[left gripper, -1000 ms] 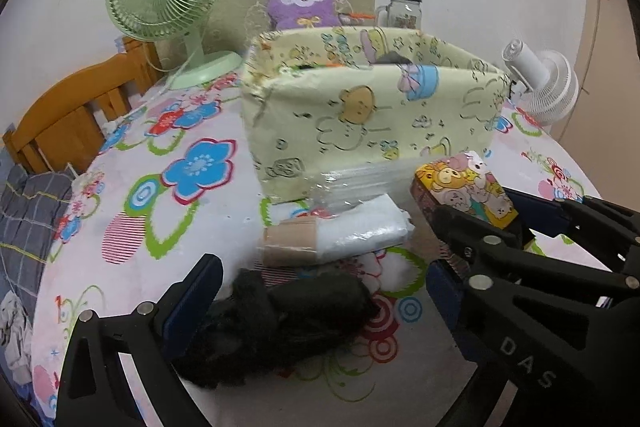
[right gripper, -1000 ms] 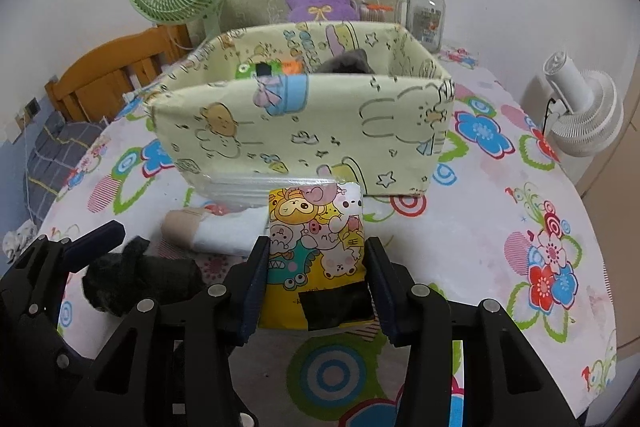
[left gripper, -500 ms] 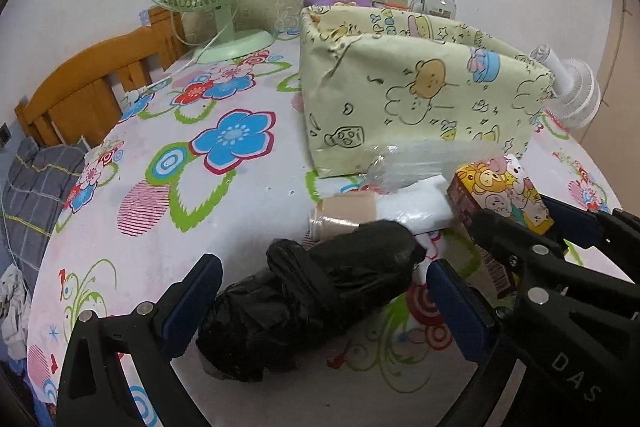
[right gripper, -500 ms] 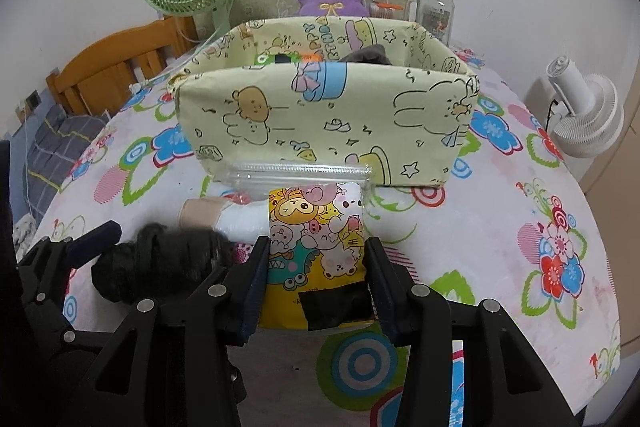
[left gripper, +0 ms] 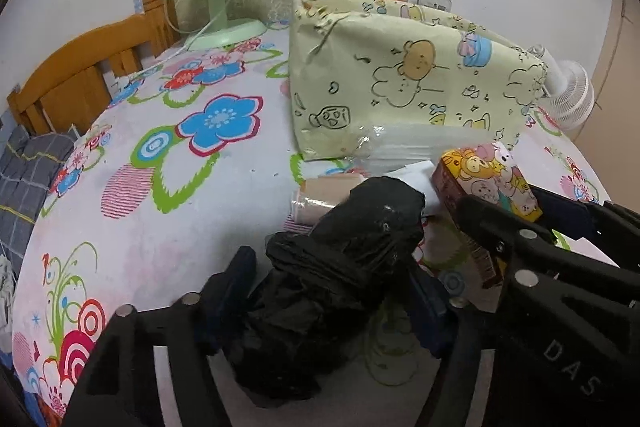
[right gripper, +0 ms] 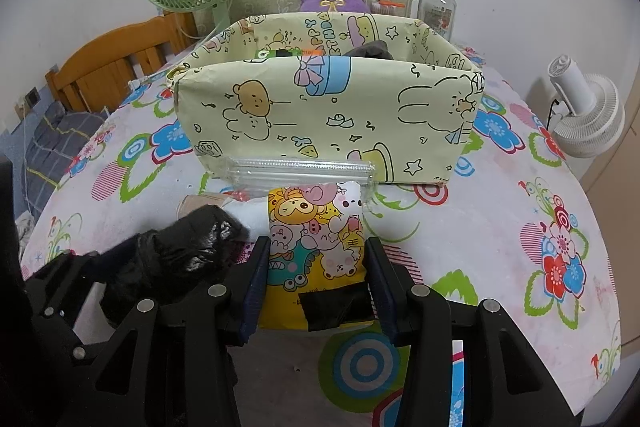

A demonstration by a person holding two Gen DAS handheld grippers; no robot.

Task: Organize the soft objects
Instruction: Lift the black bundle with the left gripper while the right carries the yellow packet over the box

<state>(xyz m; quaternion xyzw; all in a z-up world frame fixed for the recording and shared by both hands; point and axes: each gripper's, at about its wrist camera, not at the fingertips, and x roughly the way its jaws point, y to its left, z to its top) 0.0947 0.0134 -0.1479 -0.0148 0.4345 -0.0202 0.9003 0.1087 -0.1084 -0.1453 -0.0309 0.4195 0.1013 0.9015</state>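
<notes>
Left wrist view has the left gripper point(left gripper: 332, 295) with jaws pinching a crumpled black bag point(left gripper: 340, 267) just off the desk point(left gripper: 160, 227), right gripper point(right gripper: 316, 283) squeezing the cartoon packet point(right gripper: 316, 239), then the yellow fabric bin point(right gripper: 320, 115) behind.

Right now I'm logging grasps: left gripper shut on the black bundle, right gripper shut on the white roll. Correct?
Not quite. The right gripper is shut on the cartoon pouch, not the white roll, as the right wrist view shows. The left gripper is shut on the black bundle.
</notes>
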